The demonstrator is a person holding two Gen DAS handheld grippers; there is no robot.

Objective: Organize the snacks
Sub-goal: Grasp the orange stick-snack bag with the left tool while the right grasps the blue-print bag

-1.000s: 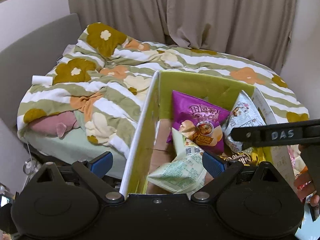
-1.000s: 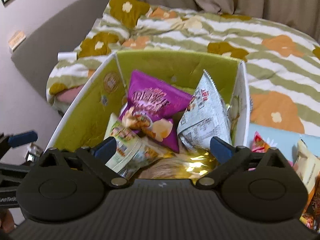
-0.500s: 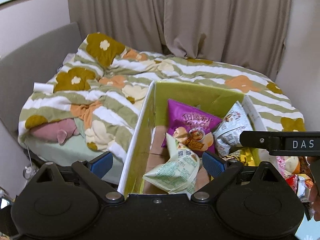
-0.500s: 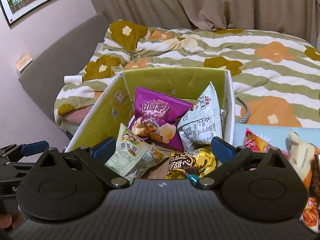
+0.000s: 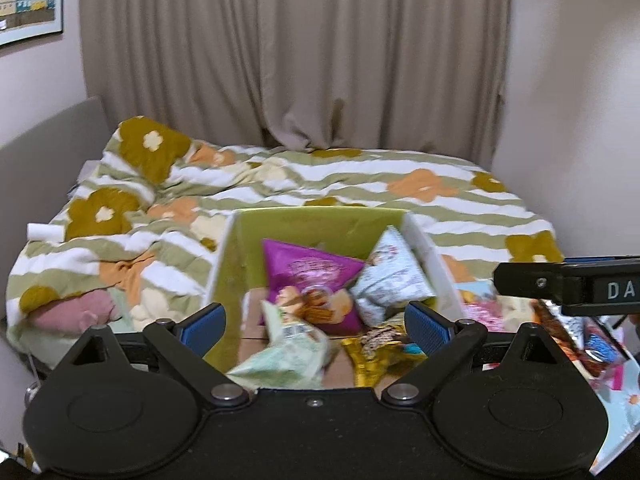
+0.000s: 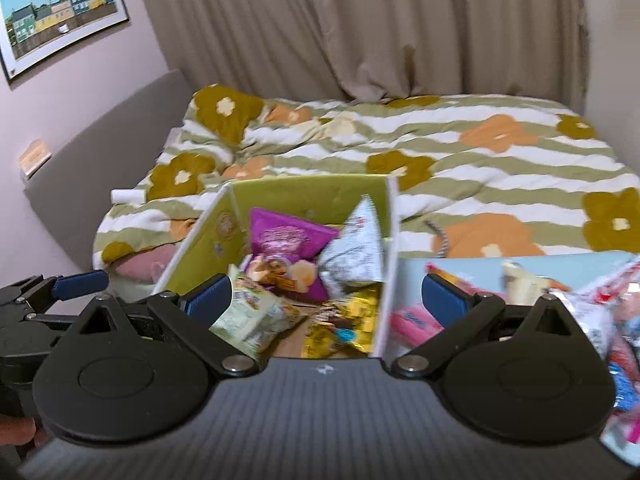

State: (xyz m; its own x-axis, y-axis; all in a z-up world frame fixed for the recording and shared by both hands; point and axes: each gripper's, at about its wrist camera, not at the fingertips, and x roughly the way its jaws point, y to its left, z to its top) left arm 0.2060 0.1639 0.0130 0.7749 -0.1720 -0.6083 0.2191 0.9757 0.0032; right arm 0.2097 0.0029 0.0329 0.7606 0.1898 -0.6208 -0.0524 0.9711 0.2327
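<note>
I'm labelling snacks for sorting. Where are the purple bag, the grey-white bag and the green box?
purple bag (image 5: 308,268): left wrist view, upper front of the bag.
grey-white bag (image 6: 354,250): right wrist view, middle of its printed face.
green box (image 6: 304,196): right wrist view, inner far wall.

Both wrist views: pulled back and raised from the yellow-green cardboard box (image 5: 320,224), which sits smaller, toward 6 o'clock. Gold foil snack packet (image 6: 344,324) newly exposed. Loose packets on the pale-blue sheet (image 6: 472,270) emerge at 3 o'clock.
</note>
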